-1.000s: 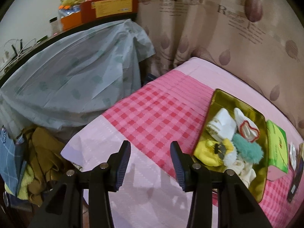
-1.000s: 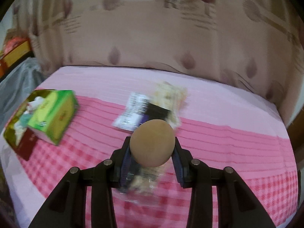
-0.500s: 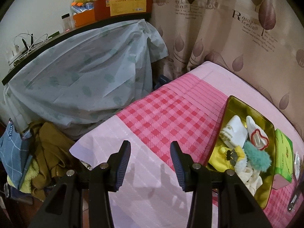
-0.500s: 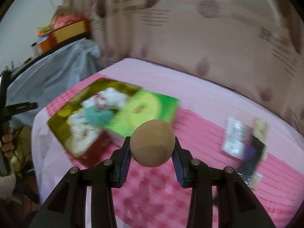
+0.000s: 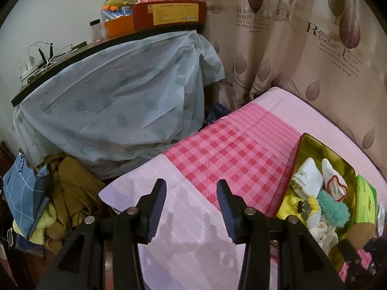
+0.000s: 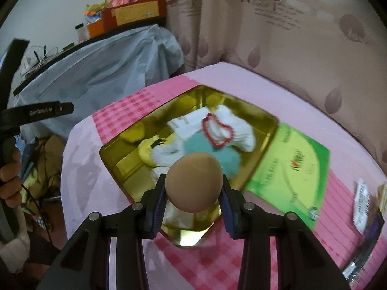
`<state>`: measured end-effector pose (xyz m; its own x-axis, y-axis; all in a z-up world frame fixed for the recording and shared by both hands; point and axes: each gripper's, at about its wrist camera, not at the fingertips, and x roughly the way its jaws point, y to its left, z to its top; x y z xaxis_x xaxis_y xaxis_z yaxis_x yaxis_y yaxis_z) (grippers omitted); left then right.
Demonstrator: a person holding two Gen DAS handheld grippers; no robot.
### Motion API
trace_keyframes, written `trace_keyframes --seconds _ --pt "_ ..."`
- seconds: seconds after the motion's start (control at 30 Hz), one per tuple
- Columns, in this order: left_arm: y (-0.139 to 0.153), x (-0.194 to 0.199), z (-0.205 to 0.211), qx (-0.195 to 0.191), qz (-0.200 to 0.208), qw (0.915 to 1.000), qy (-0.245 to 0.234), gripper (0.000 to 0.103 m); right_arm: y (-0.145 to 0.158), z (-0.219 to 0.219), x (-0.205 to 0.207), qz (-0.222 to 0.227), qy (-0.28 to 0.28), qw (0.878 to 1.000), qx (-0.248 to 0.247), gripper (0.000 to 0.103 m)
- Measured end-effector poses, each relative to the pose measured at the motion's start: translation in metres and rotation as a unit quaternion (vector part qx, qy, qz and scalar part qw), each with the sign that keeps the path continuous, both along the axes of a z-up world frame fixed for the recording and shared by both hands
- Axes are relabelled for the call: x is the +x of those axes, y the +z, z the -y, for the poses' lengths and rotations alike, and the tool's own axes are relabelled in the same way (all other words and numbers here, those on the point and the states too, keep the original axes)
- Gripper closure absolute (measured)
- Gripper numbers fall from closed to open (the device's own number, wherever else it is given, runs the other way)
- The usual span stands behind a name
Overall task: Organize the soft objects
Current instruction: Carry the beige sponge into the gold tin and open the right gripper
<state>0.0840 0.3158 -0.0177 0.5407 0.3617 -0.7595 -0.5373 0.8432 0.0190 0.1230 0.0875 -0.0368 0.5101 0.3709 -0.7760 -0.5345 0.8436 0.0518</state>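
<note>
I see a tan ball [image 6: 194, 181], smooth, matte and slightly egg-shaped, pinched between the blue ribbed pads [image 6: 160, 203] of my right hand-held gripper [image 6: 193, 200]. The jaws are partly closed, pressing on the ball's two sides, and it bulges out above them. It hangs over the near end of a gold tin [image 6: 263, 117] that lies on the pink bed [image 6: 302, 101] just ahead of the fingers.

Inside the tin, beyond the ball, lie soft things in a heap: a white sock [image 6: 238, 130] with a red loop [image 6: 219, 130] on it, a teal fluffy piece [image 6: 231, 155] directly behind the ball, and a yellow-and-white plush [image 6: 154, 151] to its left. The picture there is somewhat blurred. A green box [image 6: 290, 164] touches the tin's right side, to the right of the gripper.

My left hand-held gripper [image 5: 191, 207] stands open with nothing between its pads, over the pale pink corner of the bed. From it, the tin is ahead and to the right; the ball shows at the lower right edge of that view, over the tin's near end.

At the far left of the right wrist view, a hand [image 6: 11, 181] grips the handle of the left gripper.
</note>
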Motion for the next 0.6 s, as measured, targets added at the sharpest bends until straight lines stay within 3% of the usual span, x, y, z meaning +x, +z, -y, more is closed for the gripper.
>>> trace_keyframes --seconds 0.43,0.6 --pt "-0.001 0.003 0.007 0.007 -0.003 0.9999 -0.013 0.059 -0.037 -0.015 0.011 -0.033 -0.004 0.999 -0.015 0.062" --pt "-0.001 0.004 0.010 0.006 -0.004 0.9998 -0.019 0.059 -0.034 -0.012 0.010 -0.029 -0.005 1.000 -0.009 0.046"
